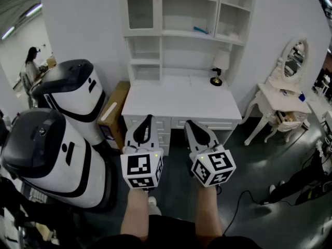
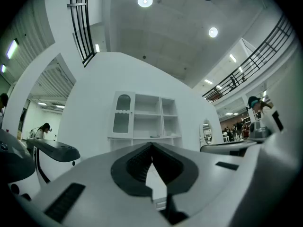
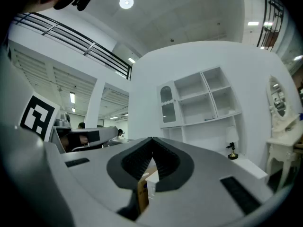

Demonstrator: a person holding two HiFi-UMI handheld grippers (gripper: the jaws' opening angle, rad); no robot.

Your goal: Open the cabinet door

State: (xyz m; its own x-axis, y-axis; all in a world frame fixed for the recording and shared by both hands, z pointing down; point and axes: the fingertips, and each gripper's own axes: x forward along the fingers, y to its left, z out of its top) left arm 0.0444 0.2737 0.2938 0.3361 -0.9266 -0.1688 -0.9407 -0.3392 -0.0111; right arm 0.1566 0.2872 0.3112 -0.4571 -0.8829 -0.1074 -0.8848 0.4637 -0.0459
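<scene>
The white cabinet with a glass-panelled door (image 1: 140, 9) forms the upper left of a hutch over a white desk (image 1: 181, 101); the door is closed. It also appears far off in the left gripper view (image 2: 122, 113) and the right gripper view (image 3: 166, 104). My left gripper (image 1: 149, 117) and right gripper (image 1: 188, 122) are held side by side in front of the desk, well short of the cabinet. Both are shut with nothing between the jaws, as the left gripper (image 2: 151, 144) and the right gripper (image 3: 152, 138) show in their own views.
A small lamp (image 1: 219, 66) stands on the desk's right. A cardboard box (image 1: 113, 109) leans beside the desk. Two large white-and-black machines (image 1: 70, 95) (image 1: 46, 157) crowd the left. A vanity table with mirror (image 1: 282, 95) is at right; cables (image 1: 244, 196) lie on the floor.
</scene>
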